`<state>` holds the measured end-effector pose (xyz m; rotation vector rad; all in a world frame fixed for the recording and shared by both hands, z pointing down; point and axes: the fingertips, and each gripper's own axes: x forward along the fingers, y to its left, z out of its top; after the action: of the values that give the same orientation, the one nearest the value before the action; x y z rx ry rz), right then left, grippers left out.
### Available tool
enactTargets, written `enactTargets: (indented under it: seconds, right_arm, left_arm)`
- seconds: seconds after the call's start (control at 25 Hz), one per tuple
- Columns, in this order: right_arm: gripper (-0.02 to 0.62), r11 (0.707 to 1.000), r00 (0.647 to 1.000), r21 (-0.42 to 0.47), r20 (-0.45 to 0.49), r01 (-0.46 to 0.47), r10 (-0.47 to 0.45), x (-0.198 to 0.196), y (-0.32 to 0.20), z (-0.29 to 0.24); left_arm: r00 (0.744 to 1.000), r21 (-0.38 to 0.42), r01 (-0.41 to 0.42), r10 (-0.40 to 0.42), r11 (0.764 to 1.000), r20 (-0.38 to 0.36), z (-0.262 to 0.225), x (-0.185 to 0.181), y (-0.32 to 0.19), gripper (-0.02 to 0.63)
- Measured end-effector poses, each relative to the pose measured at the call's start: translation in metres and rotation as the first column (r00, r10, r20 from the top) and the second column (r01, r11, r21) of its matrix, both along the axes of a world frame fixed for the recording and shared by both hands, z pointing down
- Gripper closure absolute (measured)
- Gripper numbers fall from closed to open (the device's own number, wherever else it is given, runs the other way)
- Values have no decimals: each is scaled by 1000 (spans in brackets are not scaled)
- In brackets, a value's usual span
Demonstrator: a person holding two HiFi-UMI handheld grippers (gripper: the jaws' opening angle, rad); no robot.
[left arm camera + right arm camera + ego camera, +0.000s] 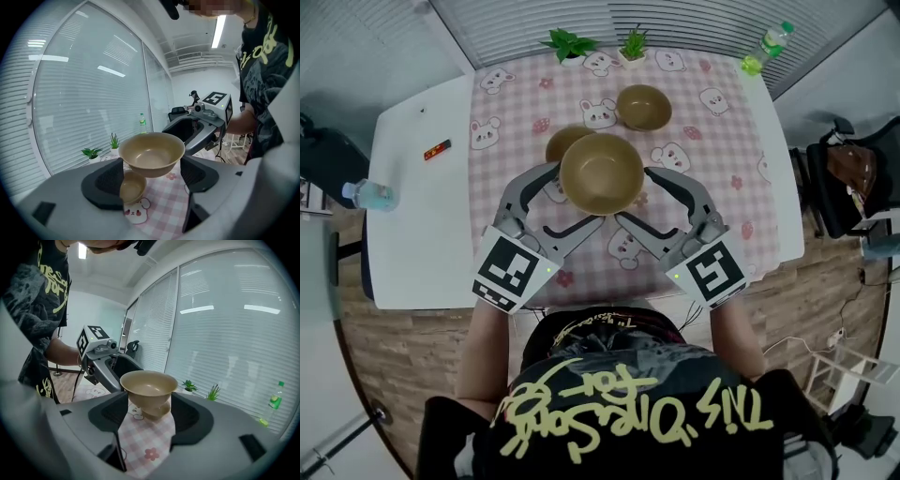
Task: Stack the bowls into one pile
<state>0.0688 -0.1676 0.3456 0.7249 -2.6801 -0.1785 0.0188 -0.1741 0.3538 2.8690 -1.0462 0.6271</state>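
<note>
One white table (417, 234) fills the middle of the head view, and one pink checked cloth (722, 159) printed with rabbits covers most of it.

The person holds two grippers. The left gripper (575, 199) and the right gripper (635, 195) face each other across a single bowl. Each has its jaws spread wide and set against that bowl's sides, the left one taking the left flank and the right one the right flank.

There are three tan bowls. The lifted bowl (601, 169) is held between the two grippers, clear of the cloth near the table's middle, and looks the largest. The second bowl (560, 141) stands on the cloth, partly covered by the lifted one, just behind it and to its left. Both gripper views show it lower than the lifted bowl. The third bowl (643, 106) stands alone on the cloth farther back, apart from the other two.

There are two bottles: a green bottle (766, 47) at the far right corner and a clear bottle (367, 195) by the table's left edge.

Two small potted plants (570, 44) (633, 43) stand side by side at the far edge.

One small red object (437, 149) lies on the bare white part, left of the cloth.
</note>
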Motion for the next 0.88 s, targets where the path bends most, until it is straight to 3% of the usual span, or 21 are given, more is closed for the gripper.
enactTargets:
  seconds: [0.88]
  right_arm:
    - [305, 999, 999, -29, -26, -37, 37, -46, -42, 18]
  left_arm:
    - [1000, -40, -10, 10, 999, -3, 19, -45, -43, 225]
